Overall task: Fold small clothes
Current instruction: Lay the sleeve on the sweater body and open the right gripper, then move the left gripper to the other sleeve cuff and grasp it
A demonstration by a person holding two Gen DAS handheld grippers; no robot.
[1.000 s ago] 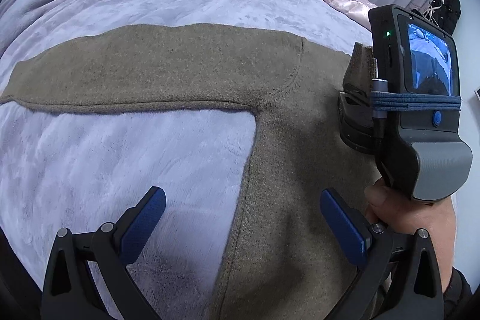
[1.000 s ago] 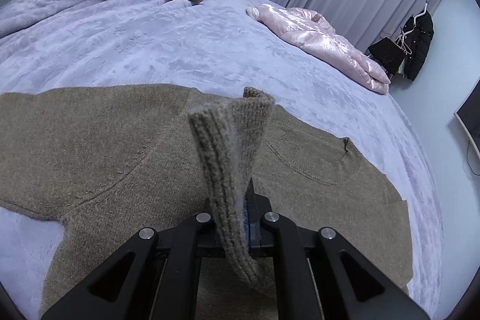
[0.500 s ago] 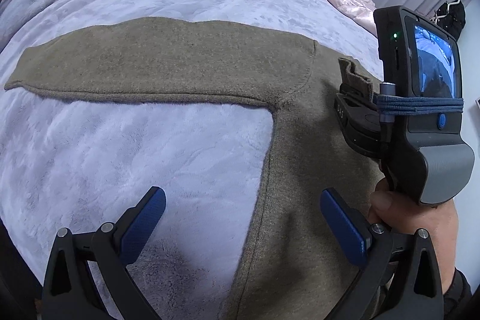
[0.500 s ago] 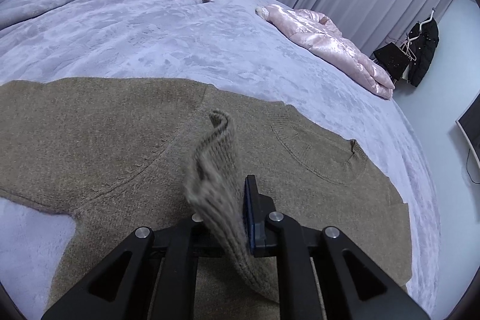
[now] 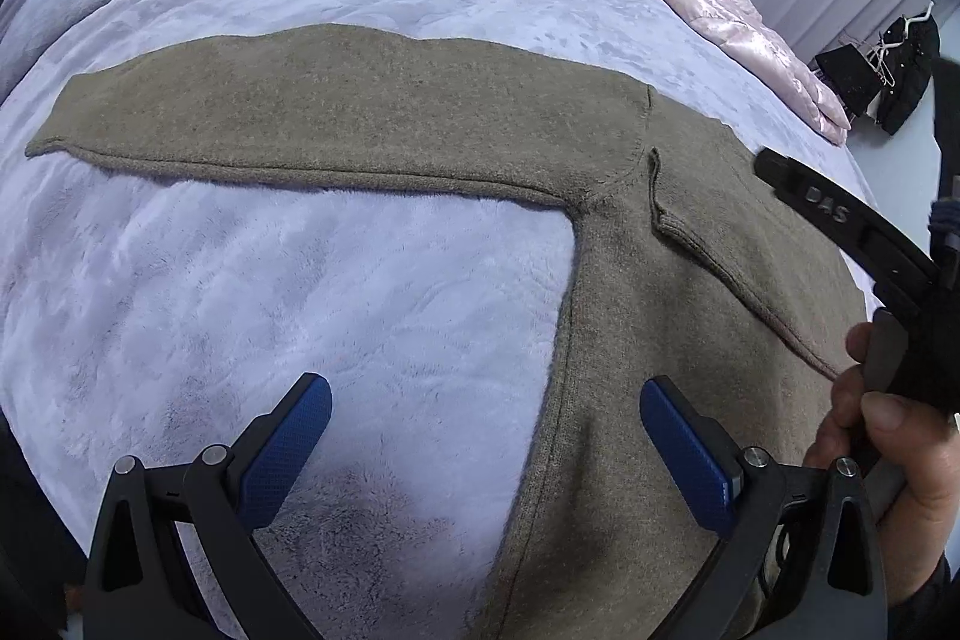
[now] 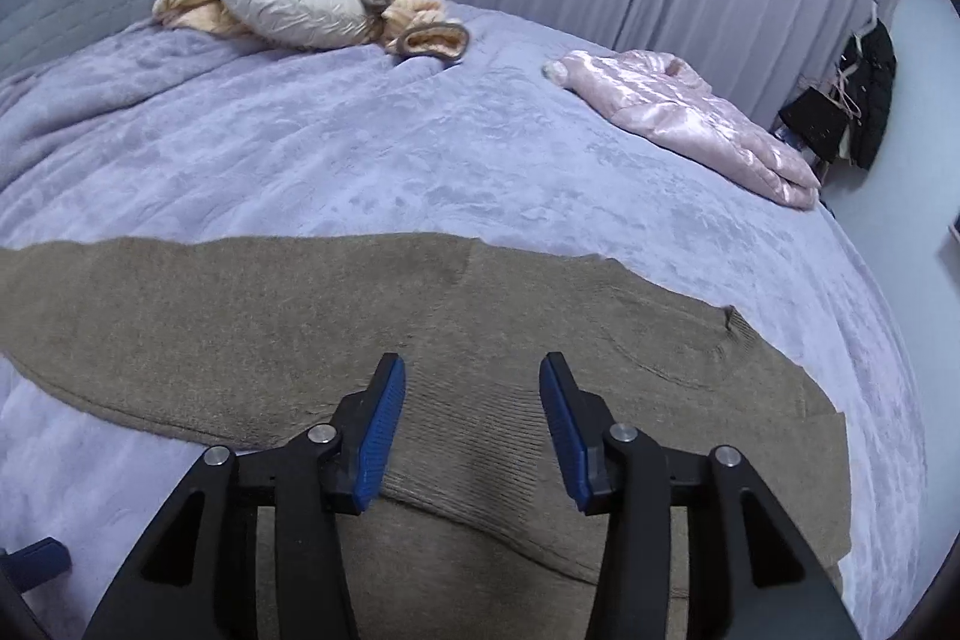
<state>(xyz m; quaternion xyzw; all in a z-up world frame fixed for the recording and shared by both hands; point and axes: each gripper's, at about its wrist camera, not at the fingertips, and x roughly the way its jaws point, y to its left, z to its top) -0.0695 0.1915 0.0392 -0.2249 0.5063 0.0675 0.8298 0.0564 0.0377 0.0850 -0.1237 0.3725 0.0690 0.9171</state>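
Nearest the sweater [image 6: 252,340], the right tool [image 6: 471,427] is seen with jaws just opened and nothing between them. The folded-in sleeve cuff [image 6: 474,454] is left lying on the sweater's body, probably to narrow it. The left tool [image 5: 486,451] is held wide over the sweater's side edge, empty. The sweater is spread flat on the bed [image 6: 420,148]; beyond it a pink jacket [image 6: 690,124] is parked.

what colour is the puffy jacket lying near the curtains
Pale shiny pink jacket, clearest in the right wrist view.

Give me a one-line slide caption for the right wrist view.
Right gripper, fingers just opened and empty, above the brown sweater, its sleeve folded across the body on the purple bedspread.
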